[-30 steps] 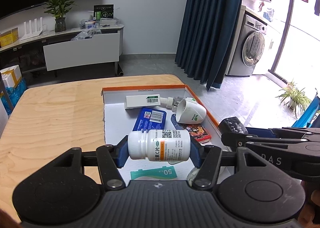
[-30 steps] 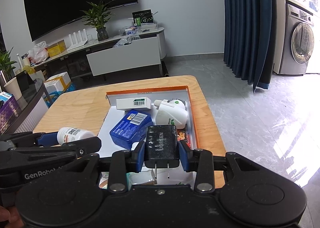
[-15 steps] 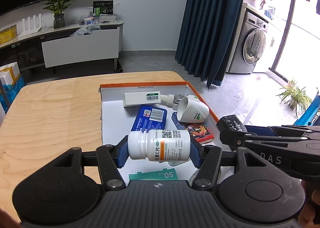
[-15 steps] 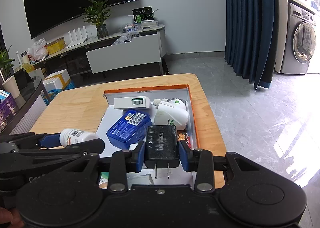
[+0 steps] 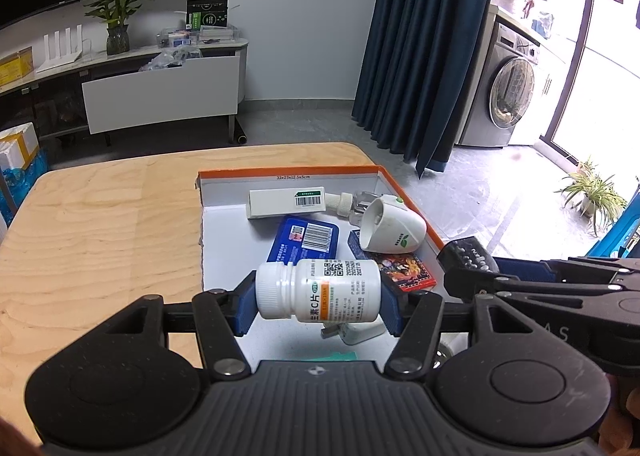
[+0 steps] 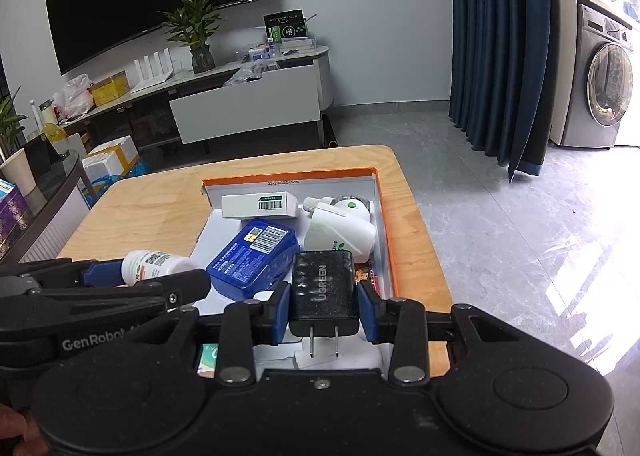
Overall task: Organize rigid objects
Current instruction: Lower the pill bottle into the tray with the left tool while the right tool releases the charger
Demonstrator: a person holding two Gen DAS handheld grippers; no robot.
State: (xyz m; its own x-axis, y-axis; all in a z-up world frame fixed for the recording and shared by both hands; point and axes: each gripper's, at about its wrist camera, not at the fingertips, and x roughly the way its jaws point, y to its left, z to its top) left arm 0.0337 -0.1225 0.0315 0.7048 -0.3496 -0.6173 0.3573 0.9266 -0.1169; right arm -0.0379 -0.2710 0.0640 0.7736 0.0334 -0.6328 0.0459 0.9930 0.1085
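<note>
My left gripper (image 5: 319,302) is shut on a white pill bottle (image 5: 320,290), held sideways above the near part of an orange-rimmed white box (image 5: 288,172). My right gripper (image 6: 323,308) is shut on a black charger (image 6: 323,292), prongs pointing back toward the camera, over the box's near right part. In the box lie a long white carton (image 5: 286,202), a blue case (image 5: 305,239), a white plug-in device (image 5: 394,230) and a red card pack (image 5: 408,274). The right gripper holding the charger (image 5: 470,256) shows at the right of the left wrist view.
The box sits on a light wooden table (image 5: 100,224) with bare wood to its left. Beyond the table are a TV stand (image 6: 248,96), a dark blue curtain (image 6: 500,40) and a washing machine (image 6: 604,88). A white adapter (image 5: 360,330) and a teal card lie under the bottle.
Both grippers keep their grips. The box and its contents sit slightly lower in both views, as the hands have drifted a little forward over it.
</note>
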